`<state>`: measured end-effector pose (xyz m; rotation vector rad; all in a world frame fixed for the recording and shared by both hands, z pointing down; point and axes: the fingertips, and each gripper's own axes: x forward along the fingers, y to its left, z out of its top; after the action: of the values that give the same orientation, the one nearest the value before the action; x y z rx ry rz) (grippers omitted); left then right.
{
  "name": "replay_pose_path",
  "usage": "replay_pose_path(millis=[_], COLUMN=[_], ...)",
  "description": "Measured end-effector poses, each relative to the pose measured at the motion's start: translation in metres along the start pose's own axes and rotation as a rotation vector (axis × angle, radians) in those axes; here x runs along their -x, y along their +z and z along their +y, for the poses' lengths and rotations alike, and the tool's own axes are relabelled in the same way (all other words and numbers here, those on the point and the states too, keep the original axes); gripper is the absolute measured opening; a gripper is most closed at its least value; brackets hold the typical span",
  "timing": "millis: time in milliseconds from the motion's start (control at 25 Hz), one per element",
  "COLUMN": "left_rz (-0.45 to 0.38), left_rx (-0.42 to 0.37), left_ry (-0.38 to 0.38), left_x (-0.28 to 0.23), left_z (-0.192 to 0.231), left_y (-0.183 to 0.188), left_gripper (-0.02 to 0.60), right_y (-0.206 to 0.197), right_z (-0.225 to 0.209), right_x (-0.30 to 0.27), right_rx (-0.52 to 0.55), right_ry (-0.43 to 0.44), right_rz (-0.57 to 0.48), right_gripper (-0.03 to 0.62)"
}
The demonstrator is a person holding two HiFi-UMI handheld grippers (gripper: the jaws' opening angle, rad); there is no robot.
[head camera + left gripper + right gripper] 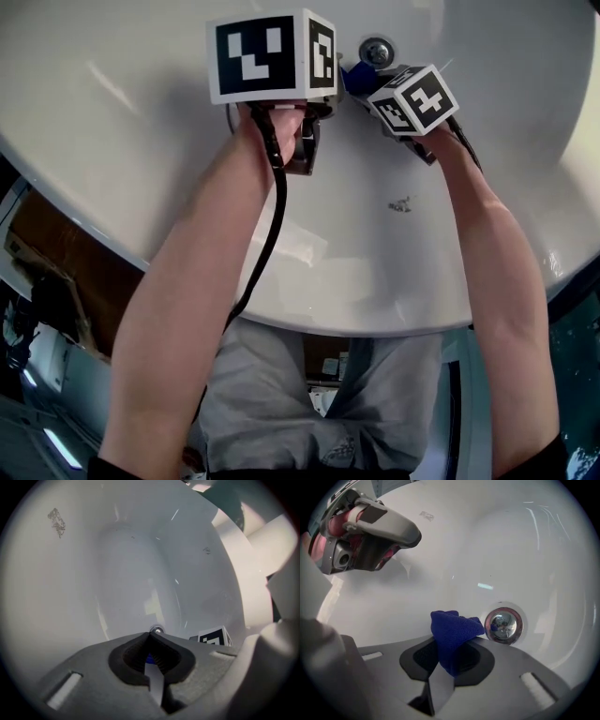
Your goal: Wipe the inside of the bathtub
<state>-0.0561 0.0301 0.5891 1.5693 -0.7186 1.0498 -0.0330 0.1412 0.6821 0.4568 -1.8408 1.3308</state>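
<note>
**Bathtub (375,253) wipe at the drain end, cloth in the right gripper**

The right gripper (454,644) has its jaws clamped on a bunched blue cloth (451,626), and the wad sticks out past the tips. It sits low in the basin, just beside the chrome drain (503,626). From where I stand I can't tell whether the cloth is pressed onto the enamel or hanging a little above it. The left gripper (150,635) is close alongside on the person's other arm. Its jaws are drawn together with nothing in them, so it is only along for the ride.

Beyond the two tools the white tub curves up on all sides, glossy and mostly clean-looking. A small dark scuff (400,203) shows on the near slope, well back from the drain. The person is leaning over the rim with both forearms reaching down inside.

I'd say the wiping is under way around the drain, with most of the inside yet to cover. The next stroke calls for the cloth flat on the surface and drawn outward along the floor and walls. The scuff needs firmer pressure, and the idle gripper should stay out of the path.
</note>
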Motion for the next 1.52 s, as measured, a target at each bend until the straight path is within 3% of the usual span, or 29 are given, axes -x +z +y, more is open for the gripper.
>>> replay_pose_path(millis=[280,720,1520], left_rz=[0.020,0.020,-0.042], left_rx=[0.001,-0.003,0.006], left_ry=[-0.010,0.013,0.042], left_x=[0.008,0.031,0.120], left_z=[-0.007,-0.004,-0.030], left_y=[-0.017,-0.030,-0.022], left_gripper=[0.003,0.003,0.003], right_y=[-0.013,-0.028,-0.045], right_z=[0.027,0.086,0.189], right_x=[-0.007,-0.003,0.080], right_rx=[0.031,0.097,0.232], right_ry=[0.006,0.125,0.250], right_rz=[0.042,0.110,0.171], right_gripper=[0.069,0.067,0.068])
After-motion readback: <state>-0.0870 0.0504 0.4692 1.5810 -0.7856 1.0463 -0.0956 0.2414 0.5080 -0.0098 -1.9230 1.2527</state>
